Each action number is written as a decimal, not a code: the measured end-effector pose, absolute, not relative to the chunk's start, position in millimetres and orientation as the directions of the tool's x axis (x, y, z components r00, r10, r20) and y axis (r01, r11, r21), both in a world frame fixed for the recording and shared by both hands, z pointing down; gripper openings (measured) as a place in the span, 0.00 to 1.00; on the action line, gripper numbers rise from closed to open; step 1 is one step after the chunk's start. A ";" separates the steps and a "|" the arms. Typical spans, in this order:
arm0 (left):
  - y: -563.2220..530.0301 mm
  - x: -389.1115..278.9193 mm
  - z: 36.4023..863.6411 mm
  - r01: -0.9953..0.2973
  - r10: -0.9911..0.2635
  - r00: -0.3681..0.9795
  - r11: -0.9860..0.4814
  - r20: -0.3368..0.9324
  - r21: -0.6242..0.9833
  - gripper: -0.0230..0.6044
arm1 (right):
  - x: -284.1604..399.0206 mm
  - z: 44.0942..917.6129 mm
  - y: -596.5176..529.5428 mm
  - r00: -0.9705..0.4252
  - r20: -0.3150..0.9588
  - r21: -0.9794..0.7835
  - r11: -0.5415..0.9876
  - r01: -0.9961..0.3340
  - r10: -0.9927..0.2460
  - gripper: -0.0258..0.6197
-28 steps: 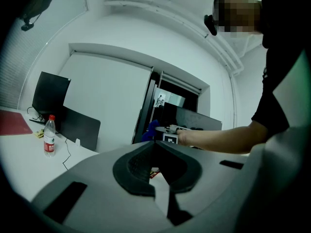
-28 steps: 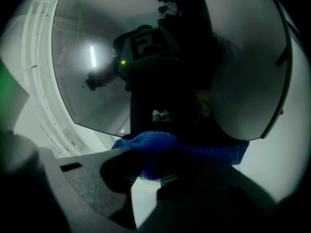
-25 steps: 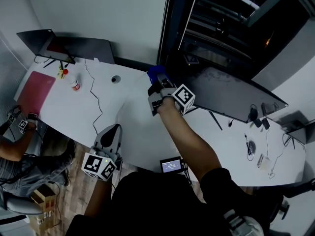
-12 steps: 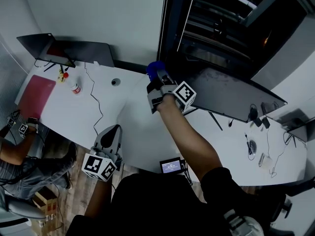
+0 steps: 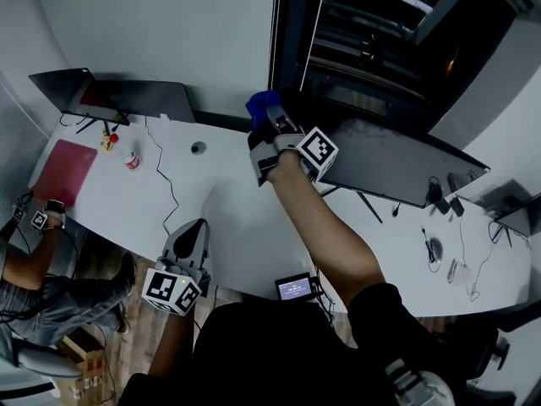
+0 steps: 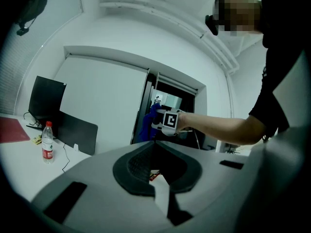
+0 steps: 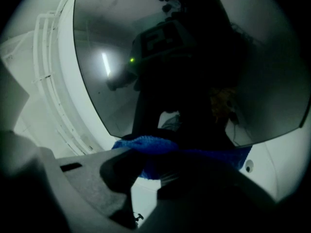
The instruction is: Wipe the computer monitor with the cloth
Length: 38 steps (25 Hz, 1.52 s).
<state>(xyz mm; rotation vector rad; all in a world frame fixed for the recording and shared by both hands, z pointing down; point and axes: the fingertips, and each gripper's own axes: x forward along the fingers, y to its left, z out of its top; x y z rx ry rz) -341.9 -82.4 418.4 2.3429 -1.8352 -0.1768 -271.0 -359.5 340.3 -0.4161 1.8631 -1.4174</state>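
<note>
The dark monitor [image 5: 397, 163] stands on the white desk [image 5: 245, 218] right of centre, and its glossy screen [image 7: 121, 42] fills the right gripper view. My right gripper [image 5: 269, 123] is shut on a blue cloth [image 5: 260, 105] at the monitor's left end. In the right gripper view the cloth [image 7: 146, 147] bunches between the jaws against the screen's lower edge, and the screen mirrors the gripper. My left gripper [image 5: 196, 224] hangs over the desk's front edge, well away from the monitor. Its jaws are shut with nothing in them [image 6: 154, 144].
A second monitor [image 5: 127, 93] stands at the back left, with a small bottle [image 5: 131, 158], a red mat [image 5: 61, 167] and a trailing cable [image 5: 169, 184] near it. A small lit device [image 5: 294, 286] sits at the front edge. A seated person [image 5: 34, 269] is at the far left.
My right gripper has carried the blue cloth a little farther from me along the monitor's left end. The left gripper has stayed where it was.
</note>
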 end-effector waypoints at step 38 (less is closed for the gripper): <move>-83.0 -336.2 421.8 -0.919 -0.940 0.341 -0.336 -0.012 0.206 0.03 | -187.3 188.3 -276.0 -0.689 -0.605 -0.540 0.842 -0.013 -0.399 0.14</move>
